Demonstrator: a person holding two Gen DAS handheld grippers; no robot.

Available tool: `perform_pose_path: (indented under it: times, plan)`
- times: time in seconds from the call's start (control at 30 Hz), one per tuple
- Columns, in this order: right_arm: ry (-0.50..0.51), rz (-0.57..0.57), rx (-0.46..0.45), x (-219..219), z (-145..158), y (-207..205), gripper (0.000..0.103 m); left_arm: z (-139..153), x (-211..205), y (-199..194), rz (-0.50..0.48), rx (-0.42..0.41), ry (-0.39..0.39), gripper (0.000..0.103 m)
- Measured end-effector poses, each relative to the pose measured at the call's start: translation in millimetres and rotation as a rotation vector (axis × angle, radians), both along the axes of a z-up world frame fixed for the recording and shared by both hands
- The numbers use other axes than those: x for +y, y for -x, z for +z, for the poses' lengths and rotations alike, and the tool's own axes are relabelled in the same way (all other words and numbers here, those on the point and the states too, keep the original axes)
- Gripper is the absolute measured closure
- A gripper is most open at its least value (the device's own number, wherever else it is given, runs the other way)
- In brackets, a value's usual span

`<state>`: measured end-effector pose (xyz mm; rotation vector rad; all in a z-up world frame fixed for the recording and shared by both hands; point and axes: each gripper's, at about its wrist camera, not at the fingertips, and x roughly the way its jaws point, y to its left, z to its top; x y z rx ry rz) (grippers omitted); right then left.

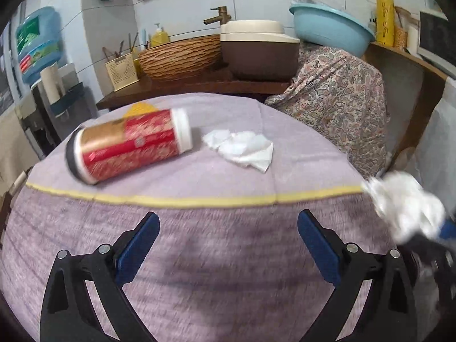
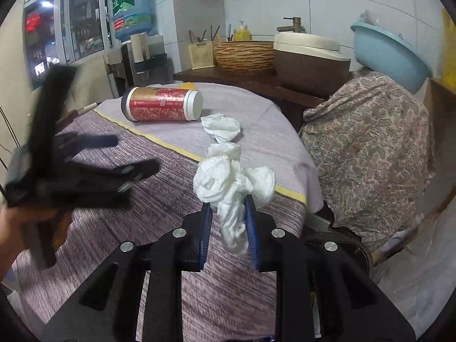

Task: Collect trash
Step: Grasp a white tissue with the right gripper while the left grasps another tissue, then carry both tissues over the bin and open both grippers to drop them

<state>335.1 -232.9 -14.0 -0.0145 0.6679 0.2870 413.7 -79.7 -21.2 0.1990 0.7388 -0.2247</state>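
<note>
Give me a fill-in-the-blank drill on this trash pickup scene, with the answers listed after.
1. The right gripper is shut on a crumpled white ____.
2. The left gripper holds nothing; its jaws are ____.
3. The red and gold canister on the purple tablecloth is lying on its ____.
4. A second tissue lies on the cloth beside the canister's ____ cap.

Answers: tissue; open; side; white

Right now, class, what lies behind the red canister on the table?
Behind the red canister a yellow thing peeks out; the canister covers most of it, so what it is cannot be told.
</note>
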Motion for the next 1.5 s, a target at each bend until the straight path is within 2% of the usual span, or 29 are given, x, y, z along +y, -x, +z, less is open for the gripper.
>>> perform_pose_path:
  times: [0.17,0.27,0.33,0.4,0.43,0.5,0.53,0.6,0.7,0.93,1.07,1.23,1.37,1.5]
  plan:
    - [0.006,-0.057,-0.007,-24,-6,22,0.079,-7,-37,-40,0.017,0.004,-0.095,0.010]
    - [-0.017,-0.083,-0.006,-39,-10,37,0.079,-11,-48,-60,0.032,0.017,-0.117,0.011]
    - [-0.027,-0.103,-0.003,-49,-14,44,0.079,-15,-54,-73,0.040,0.044,-0.118,0.020]
    - [-0.034,-0.129,-0.002,-58,-19,52,0.079,-19,-61,-82,0.028,0.064,-0.138,0.035]
    - [-0.041,-0.140,0.002,-63,-22,56,0.079,-23,-64,-86,0.026,0.068,-0.160,0.037]
    - [-0.056,-0.165,0.016,-73,-29,65,0.079,-25,-64,-91,0.048,0.071,-0.174,0.054]
    - [-0.053,-0.174,0.016,-76,-31,69,0.079,-26,-62,-92,0.057,0.068,-0.170,0.059]
    - [-0.041,-0.195,0.013,-81,-35,77,0.079,-26,-59,-92,0.059,0.059,-0.167,0.077]
    - [-0.076,-0.212,0.016,-90,-41,86,0.079,-25,-51,-87,0.054,0.046,-0.139,0.089]
    - [-0.126,-0.251,0.018,-102,-48,89,0.079,-11,-38,-50,0.013,0.006,-0.031,0.091]
    - [-0.140,-0.269,0.020,-107,-52,93,0.079,4,-36,-7,-0.046,-0.035,0.033,0.091]
    - [-0.147,-0.302,0.037,-115,-60,102,0.079,25,-35,62,-0.155,-0.065,0.160,0.091]
    - [-0.143,-0.330,0.071,-122,-74,109,0.079,35,-45,115,-0.231,-0.125,0.177,0.091]
    - [-0.119,-0.343,0.138,-126,-98,109,0.079,32,-69,162,-0.313,-0.166,0.190,0.091]
